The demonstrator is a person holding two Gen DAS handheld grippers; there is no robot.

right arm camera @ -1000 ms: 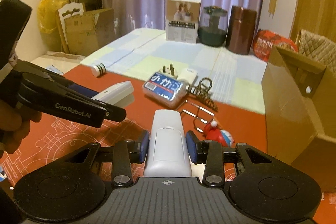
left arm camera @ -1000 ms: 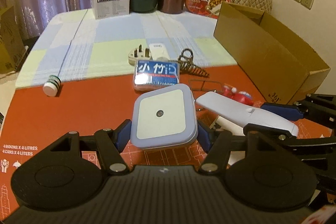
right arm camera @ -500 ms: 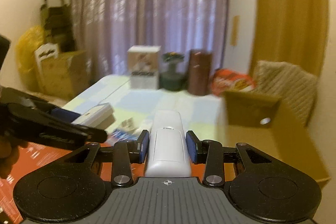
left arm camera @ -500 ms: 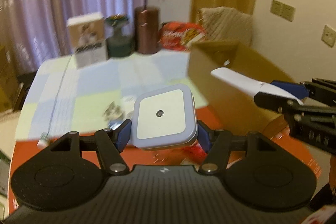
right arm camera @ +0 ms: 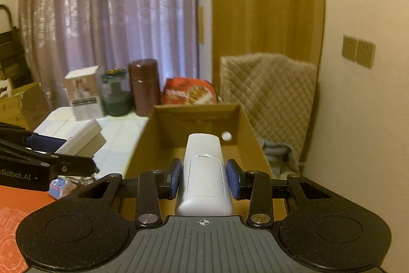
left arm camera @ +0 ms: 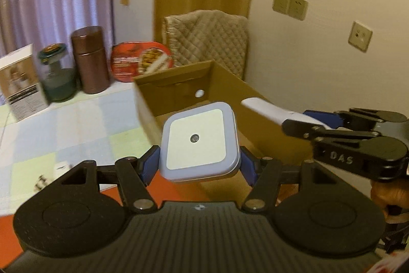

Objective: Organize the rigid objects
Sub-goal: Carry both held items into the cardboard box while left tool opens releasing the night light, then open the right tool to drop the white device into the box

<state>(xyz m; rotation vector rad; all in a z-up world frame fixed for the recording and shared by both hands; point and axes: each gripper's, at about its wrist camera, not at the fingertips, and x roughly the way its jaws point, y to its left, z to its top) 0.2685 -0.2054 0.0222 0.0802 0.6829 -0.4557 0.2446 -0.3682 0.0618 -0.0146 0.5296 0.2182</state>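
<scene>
Left wrist view shows the left gripper [left arm camera: 199, 165] pinching a square night light [left arm camera: 199, 141] by its sides, held above the near edge of the open cardboard box [left arm camera: 225, 79]. Right of it, the right gripper [right arm camera: 203, 179] clamps a long white remote [right arm camera: 203, 175] whose tip points over the box opening. Both items appear to be mid-carry, at the depositing step. Next, each tool likely needs to lower inside the walls, then spread its jaws without the two colliding.
</scene>
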